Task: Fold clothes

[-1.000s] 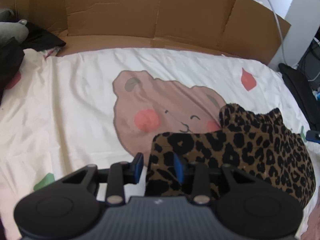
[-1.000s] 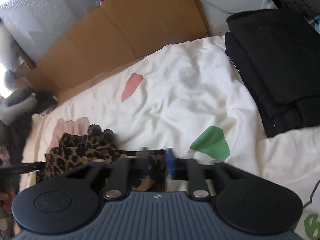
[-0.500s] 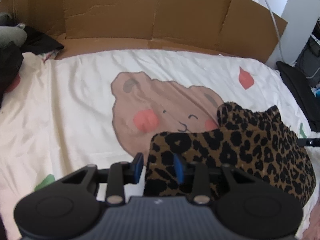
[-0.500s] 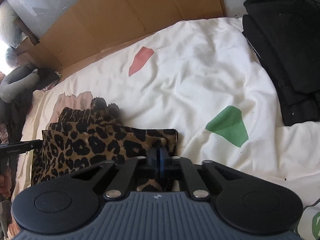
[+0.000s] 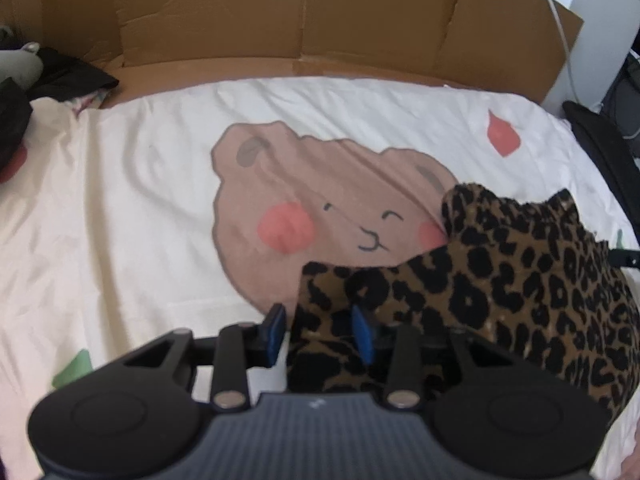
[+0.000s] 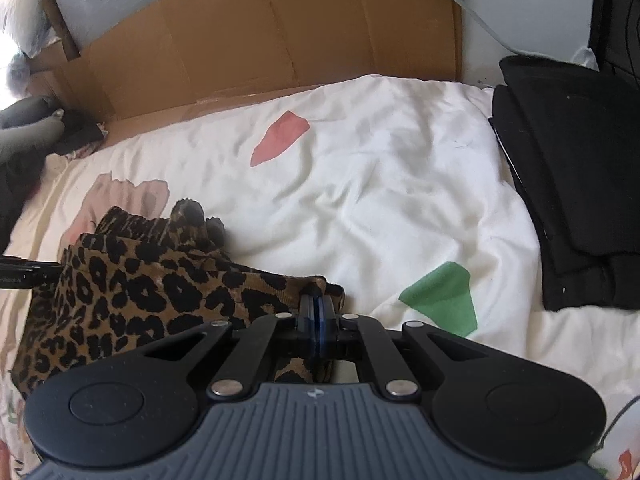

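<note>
A leopard-print garment point(image 5: 520, 280) lies bunched on a cream bedsheet point(image 5: 140, 220) printed with a bear face. My left gripper point(image 5: 319, 334) straddles the garment's near left corner. Its jaws are opening, and the cloth sits between the blue pads point(image 5: 276, 332) without being pressed. In the right wrist view the same garment point(image 6: 140, 292) spreads to the left. My right gripper point(image 6: 319, 312) is shut on its near right corner, the pads tight together on the cloth. A thin black piece of the other gripper point(image 6: 24, 272) shows at the garment's far left edge.
Cardboard panels point(image 5: 320, 20) stand along the back of the bed. Folded black clothes point(image 6: 580, 180) lie stacked at the right edge of the sheet. Dark and grey items point(image 5: 48, 76) sit at the back left. A white cable point(image 6: 480, 20) runs down the wall.
My right gripper went from open to shut on the garment's corner and shifted a little over it. My left gripper's pads have spread slightly apart; the hand stayed put.
</note>
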Available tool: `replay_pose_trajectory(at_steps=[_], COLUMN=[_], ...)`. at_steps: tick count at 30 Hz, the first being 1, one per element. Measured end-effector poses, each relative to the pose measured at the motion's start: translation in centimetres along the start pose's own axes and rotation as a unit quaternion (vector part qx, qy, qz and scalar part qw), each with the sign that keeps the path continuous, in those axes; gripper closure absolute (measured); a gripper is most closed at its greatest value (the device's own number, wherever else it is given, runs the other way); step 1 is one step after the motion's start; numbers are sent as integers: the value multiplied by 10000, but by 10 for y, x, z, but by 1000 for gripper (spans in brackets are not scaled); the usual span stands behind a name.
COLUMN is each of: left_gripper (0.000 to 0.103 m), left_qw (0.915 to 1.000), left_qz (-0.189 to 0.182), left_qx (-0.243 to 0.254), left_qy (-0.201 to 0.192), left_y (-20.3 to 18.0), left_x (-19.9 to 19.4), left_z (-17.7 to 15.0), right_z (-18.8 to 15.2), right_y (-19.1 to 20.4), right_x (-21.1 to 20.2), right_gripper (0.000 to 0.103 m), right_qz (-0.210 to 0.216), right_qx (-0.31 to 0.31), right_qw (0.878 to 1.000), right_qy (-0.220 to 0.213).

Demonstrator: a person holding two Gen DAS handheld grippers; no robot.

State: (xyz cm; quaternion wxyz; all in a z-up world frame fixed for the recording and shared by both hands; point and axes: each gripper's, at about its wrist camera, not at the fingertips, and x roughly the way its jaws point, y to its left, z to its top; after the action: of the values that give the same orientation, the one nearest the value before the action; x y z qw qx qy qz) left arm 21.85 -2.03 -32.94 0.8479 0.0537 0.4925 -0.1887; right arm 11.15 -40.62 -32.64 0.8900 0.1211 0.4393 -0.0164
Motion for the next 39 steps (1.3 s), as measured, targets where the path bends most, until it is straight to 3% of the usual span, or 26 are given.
replay_pose_trajectory(at_steps=[10,11,22,23,26,27,35,37,39], left_gripper=[63,63,63,63,62,62,61,61,60], left_qw=[9999,9999,9999,9999,9998,9998,9997,9997,9997], left_qz=[-58,-62,-69,-73,-84,-90,-128,-125,-137], left_qx=[-97,-101,-144,-146,-158,-165,-208,-204,-212], left_qy=[33,31,12,14,17,18,27,16,15], left_y=[3,4,4,5,6,7,9,8,7], left_x=[-2,-1,-2,-2,-2,-3,-2,0,2], left_z=[-3,-3,-4,-4,-4,-4,-3,-1,0], right_z=[-12,-13,-16,-16,-16,-16,-11,-9,-9], right_y=[25,26,38,38,35,32,6,3,5], right_x=[14,14,10,9,5,3,12,16,17], right_gripper=[98,93,89,85,47,46,51,59,77], right_qz=[-465,-508,-855,-868,-986,-910,-212,-56,101], right_qx=[-614,-632,-828,-817,-733,-662,-153,-132,-158], right_qw=[9970,9967,9929,9929,9923,9935,9996,9998,9996], right_qy=[30,24,-44,-59,-134,-174,54,143,194])
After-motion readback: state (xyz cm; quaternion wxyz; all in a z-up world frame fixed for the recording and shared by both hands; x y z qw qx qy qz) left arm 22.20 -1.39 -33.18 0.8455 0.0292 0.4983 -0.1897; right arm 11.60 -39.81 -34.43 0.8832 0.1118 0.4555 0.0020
